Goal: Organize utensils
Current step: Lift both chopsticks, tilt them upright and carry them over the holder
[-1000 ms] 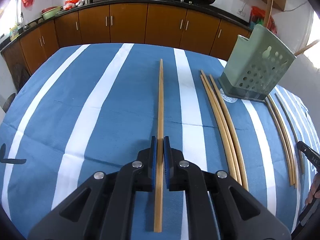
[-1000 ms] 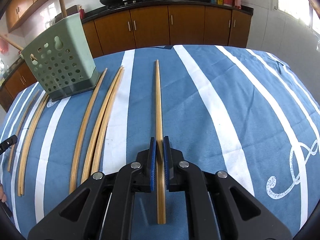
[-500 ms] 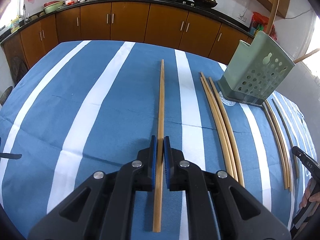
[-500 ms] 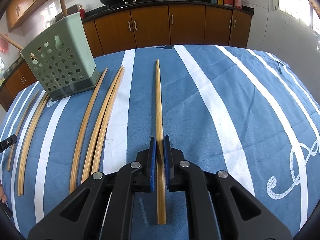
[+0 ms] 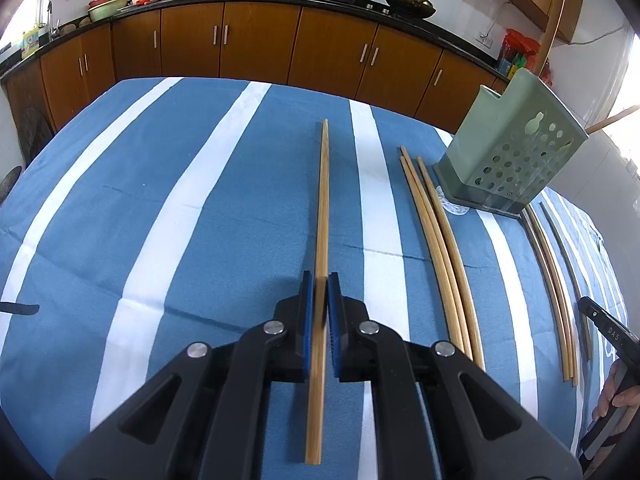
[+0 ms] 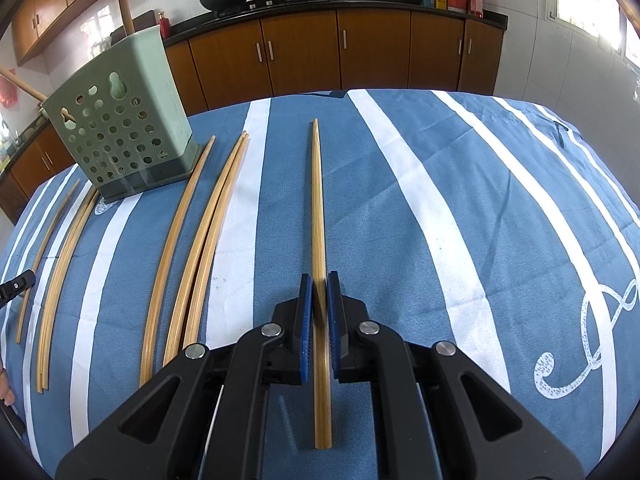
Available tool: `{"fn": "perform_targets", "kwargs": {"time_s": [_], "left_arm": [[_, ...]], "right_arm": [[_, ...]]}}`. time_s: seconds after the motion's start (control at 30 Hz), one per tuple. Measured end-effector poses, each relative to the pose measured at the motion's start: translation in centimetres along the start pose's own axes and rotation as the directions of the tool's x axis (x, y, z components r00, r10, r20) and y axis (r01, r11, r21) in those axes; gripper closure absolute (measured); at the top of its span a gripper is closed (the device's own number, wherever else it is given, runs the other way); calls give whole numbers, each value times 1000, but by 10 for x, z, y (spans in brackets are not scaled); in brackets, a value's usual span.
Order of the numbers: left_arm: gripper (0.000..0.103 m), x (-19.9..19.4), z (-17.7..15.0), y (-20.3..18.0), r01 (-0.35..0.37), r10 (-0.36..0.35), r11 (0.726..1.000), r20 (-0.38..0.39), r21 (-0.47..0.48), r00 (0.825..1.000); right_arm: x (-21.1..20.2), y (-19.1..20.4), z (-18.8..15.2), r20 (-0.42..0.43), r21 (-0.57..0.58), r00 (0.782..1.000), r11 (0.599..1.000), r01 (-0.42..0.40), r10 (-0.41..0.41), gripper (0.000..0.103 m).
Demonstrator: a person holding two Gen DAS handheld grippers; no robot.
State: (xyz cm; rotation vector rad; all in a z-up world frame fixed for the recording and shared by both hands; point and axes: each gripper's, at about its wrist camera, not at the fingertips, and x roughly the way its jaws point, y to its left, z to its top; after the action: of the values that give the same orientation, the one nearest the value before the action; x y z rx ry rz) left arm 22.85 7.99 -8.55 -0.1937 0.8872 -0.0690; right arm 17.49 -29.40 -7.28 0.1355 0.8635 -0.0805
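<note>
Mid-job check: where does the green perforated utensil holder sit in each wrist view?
Left wrist: green utensil holder at upper right, right of the left gripper.
Right wrist: holder at upper left, left of the right gripper.
Shared landmark: three loose chopsticks lying beside the holder.

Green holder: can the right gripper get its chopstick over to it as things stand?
Probably yes. The right gripper is shut on a chopstick, and only flat chopsticks lie on the cloth between it and the holder, whose top looks open.
</note>
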Motion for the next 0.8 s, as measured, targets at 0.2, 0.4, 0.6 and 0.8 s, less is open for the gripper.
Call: {"fn": "perform_targets", "kwargs": {"time_s": [0.2, 0.4, 0.6, 0.8], "left_arm": [[94, -1, -2, -2, -13, 13, 1000, -2, 23, 1000], [94, -10, -13, -6, -30, 30, 997, -7, 69, 1000], [95, -9, -12, -9, -40, 41, 996, -10, 82, 999], [95, -39, -2, -9, -29, 24, 998, 73, 64, 997]], "right_arm": [[-2, 1, -2, 0, -1, 1000, 1000, 0, 0, 94], [-5, 1, -6, -2, -9, 1000, 1000, -10, 10, 94], [-7, -1, -7, 2, -5, 1000, 1000, -16, 16, 95], [-44, -6, 5, 135, 6, 991, 1000, -26, 25, 95]]}}
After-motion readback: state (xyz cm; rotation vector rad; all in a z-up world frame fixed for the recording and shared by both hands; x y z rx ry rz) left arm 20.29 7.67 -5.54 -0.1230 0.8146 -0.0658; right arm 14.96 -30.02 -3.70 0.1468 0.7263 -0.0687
